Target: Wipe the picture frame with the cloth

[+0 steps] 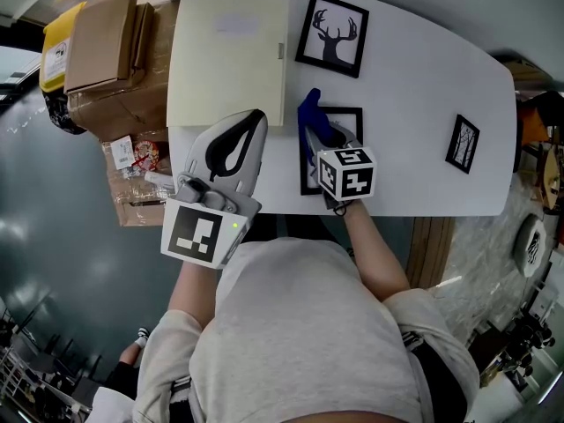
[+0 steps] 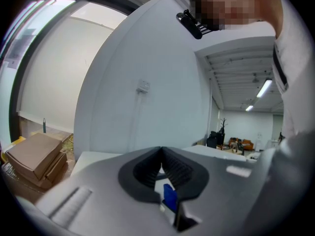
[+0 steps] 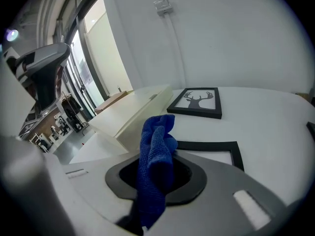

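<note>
One white table [image 1: 414, 86] over dark floor [image 1: 53, 201] — right tool [image 3: 160, 157] clamped on blue cloth [image 3: 156, 132], left tool [image 2: 161, 152] pressed together, empty.

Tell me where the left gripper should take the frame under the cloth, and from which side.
Likely the left rail of the frame, near its front corner, approached from the left: it lies flat, the blue cloth in the right gripper covers its far-left part, and the left gripper, shut and empty, is on that side.
</note>
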`<state>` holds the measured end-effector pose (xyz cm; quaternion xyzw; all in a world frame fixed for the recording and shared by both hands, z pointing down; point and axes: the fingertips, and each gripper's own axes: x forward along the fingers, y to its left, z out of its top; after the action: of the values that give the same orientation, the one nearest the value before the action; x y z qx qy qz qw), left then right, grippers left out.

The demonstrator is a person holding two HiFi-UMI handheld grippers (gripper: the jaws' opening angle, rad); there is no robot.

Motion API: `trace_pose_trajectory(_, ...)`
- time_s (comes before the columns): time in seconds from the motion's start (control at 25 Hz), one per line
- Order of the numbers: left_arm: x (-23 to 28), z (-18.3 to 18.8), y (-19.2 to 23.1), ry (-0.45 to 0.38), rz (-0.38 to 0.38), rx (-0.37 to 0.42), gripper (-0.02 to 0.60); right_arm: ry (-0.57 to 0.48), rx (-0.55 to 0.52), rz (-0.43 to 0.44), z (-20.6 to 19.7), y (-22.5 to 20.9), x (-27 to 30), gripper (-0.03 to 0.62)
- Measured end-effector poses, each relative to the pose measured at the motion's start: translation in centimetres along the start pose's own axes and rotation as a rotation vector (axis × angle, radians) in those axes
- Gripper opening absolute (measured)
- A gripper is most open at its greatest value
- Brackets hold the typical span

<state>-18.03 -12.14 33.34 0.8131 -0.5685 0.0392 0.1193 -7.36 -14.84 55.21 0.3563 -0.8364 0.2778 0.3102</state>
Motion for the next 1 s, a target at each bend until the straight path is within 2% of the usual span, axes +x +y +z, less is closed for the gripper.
trace_pose_trajectory(0.16, 0.1, 0.4, -0.1, -0.024, 0.005, 0.01, 0.002, 0.023, 0.007, -0.027, -0.4, -1.1, -0.1, 0.078)
trace_pose_trajectory(0.32, 0.2, 0.0, -0.6, 0.001, 0.0, 0.0, 0.002, 0.031, 0.016, -0.034, -0.6, -1.7, -0.2, 0.078)
trace_pose_trajectory(0.48, 0.4, 0.8, -0.8, -0.04, 0.003, 0.009, 0.002, 0.035, 0.008, -0.052, -0.7, -2.0, -0.5, 0.078)
trace_pose_trajectory(0.88, 0.5, 0.3, -1.3, -0.012, 0.007, 0.007, 0.002, 0.033, 0.045, -0.098, -0.9, -4.2, -1.4, 0.08)
trace_pose_trajectory(1.0, 0.7, 0.6, -1.3, -0.034, 0.009, 0.015, 0.002, 0.032, 0.062, -0.116, -1.0, -5.1, -1.8, 0.08)
